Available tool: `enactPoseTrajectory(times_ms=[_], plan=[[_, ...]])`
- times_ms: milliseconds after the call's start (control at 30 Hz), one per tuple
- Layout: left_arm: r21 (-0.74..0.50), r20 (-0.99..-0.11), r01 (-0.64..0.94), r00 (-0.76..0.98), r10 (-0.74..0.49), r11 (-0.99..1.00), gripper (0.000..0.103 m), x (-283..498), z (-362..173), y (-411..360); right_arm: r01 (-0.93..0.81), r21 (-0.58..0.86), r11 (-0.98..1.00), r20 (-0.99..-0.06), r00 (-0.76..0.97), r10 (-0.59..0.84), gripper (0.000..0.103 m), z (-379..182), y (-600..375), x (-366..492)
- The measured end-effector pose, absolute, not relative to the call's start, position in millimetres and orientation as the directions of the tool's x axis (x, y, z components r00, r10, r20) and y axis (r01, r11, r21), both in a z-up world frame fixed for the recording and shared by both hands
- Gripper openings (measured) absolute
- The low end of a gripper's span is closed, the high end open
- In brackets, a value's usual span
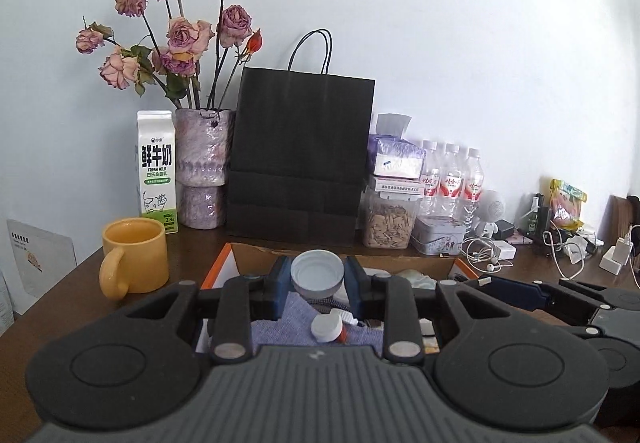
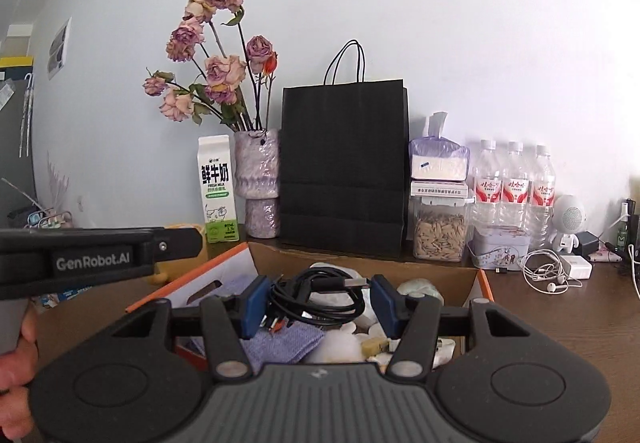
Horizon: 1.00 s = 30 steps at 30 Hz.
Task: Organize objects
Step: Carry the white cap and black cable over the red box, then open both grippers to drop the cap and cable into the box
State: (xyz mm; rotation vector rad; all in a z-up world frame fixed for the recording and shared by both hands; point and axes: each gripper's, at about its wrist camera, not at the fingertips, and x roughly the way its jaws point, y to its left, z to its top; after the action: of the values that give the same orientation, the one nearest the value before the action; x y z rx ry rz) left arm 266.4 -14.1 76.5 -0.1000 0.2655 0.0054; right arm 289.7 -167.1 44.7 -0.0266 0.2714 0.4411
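**Both tongs loaded above the cardboard box**

My left gripper (image 1: 318,283) is clamped on a white bottle cap (image 1: 317,272), its blue pads pressing each side, open face of the cap turned toward the camera. It hangs over the cardboard box (image 1: 256,257) — below it lie a blue-grey cloth (image 1: 288,327) and a small white-capped bottle (image 1: 328,327) inside.

My right gripper (image 2: 318,301) is closed on a coiled black USB cable (image 2: 316,297), the bundle squeezed between the pads, one metal plug sticking out toward the right pad. It too sits over the box (image 2: 360,263), above the cloth and some pale items I can't make out.

Behind the box stands a black paper bag (image 1: 300,155); to its left a vase of dried roses (image 1: 202,167), a milk carton (image 1: 157,171) and a yellow mug (image 1: 134,259) — all on the brown table (image 1: 60,303).
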Motion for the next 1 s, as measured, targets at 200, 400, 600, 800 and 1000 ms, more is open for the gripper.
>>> enactPoseTrajectory(times_ms=[200,400,600,800,1000], plan=[[-0.084,-0.290,-0.066,0.956,0.039,0.994,0.030,307.1,70.0,-14.3,-0.394,0.034,0.919,-0.269,0.882,0.388,0.054,44.7,-159.2,326.1],[-0.073,-0.336,-0.086,0.940,0.057,0.994,0.029,331.7,55.2,-8.2,-0.372,0.059,0.926,-0.315,0.874,0.371,0.054,29.1,-163.5,349.9],[-0.059,-0.351,-0.089,0.934,0.063,0.994,0.087,330.3,47.0,-3.8,-0.364,0.069,0.929,-0.346,0.864,0.365,0.068,18.9,-169.5,352.5],[-0.075,-0.336,-0.112,0.938,0.081,0.991,0.103,325.0,49.2,4.3,-0.328,0.077,0.942,-0.364,0.870,0.333,0.103,13.4,-179.4,352.8],[-0.057,-0.343,-0.107,0.936,0.081,0.993,0.103,318.8,54.4,2.5,-0.326,0.068,0.943,-0.365,0.872,0.328,0.103,14.4,-180.6,349.5]])
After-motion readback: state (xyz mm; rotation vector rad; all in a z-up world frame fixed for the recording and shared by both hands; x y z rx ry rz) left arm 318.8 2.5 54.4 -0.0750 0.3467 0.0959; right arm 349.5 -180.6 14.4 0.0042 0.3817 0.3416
